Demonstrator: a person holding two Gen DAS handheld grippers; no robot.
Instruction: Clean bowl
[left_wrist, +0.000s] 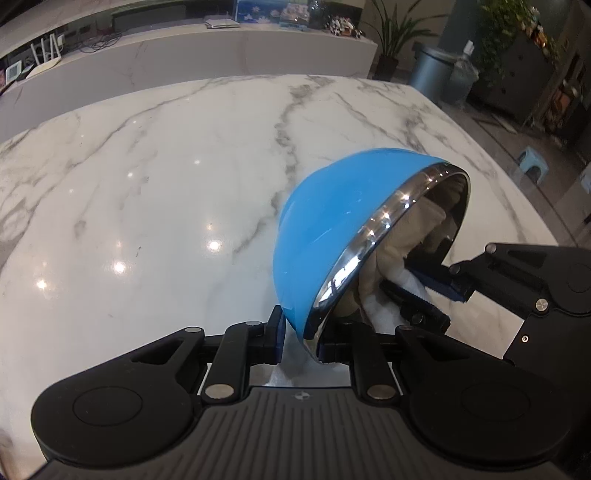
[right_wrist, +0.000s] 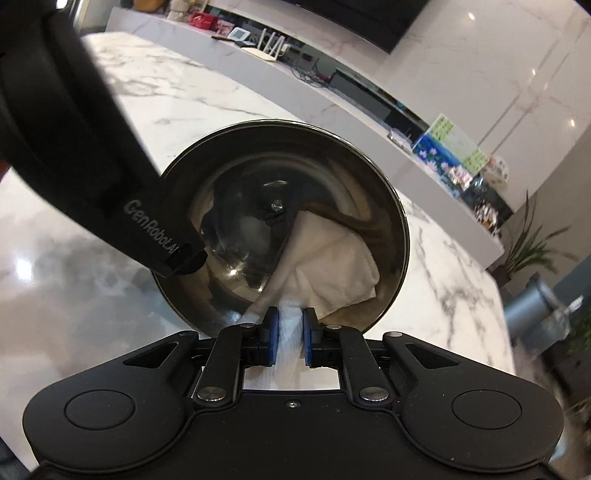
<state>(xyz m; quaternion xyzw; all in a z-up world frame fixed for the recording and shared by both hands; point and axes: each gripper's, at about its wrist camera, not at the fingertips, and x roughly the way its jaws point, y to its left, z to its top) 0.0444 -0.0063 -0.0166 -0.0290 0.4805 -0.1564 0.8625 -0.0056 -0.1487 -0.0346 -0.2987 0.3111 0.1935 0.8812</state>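
Item: bowl (left_wrist: 325, 221), blue outside, mirror-bright steel inside, with a rolled chrome rim. It is tipped on edge above the marble bench (left_wrist: 147, 177), its mouth turned toward the right gripper. Its lowest rim stretch sits between the jaws of the left gripper (left_wrist: 301, 338), which are clamped on the wall, one pad on the blue side and one on the steel side.

Item: white cloth (right_wrist: 332, 258), folded and creased. It rises from between the jaws of the right gripper (right_wrist: 290, 338), which are pinched tight on a bunched neck of it, and spreads ahead of them against the lower right of the bowl's inner wall (right_wrist: 258, 192).

Item: right gripper as seen from the left wrist (left_wrist: 417, 280): blue pads just inside the bowl's mouth, white cloth between them.

Item: left gripper as seen from the right wrist (right_wrist: 184, 262): a black body lettered "GenRobot.AI", its tip at the bowl's left rim.

Hard to make out: the steel interior returns warped reflections of cloth and gripper, so the cloth's true edge is unclear. The left gripper's body hides part of the bowl's left rim. Whether the bowl's lowest edge touches the bench cannot be told. The bench's near left is blurred in the right wrist view.
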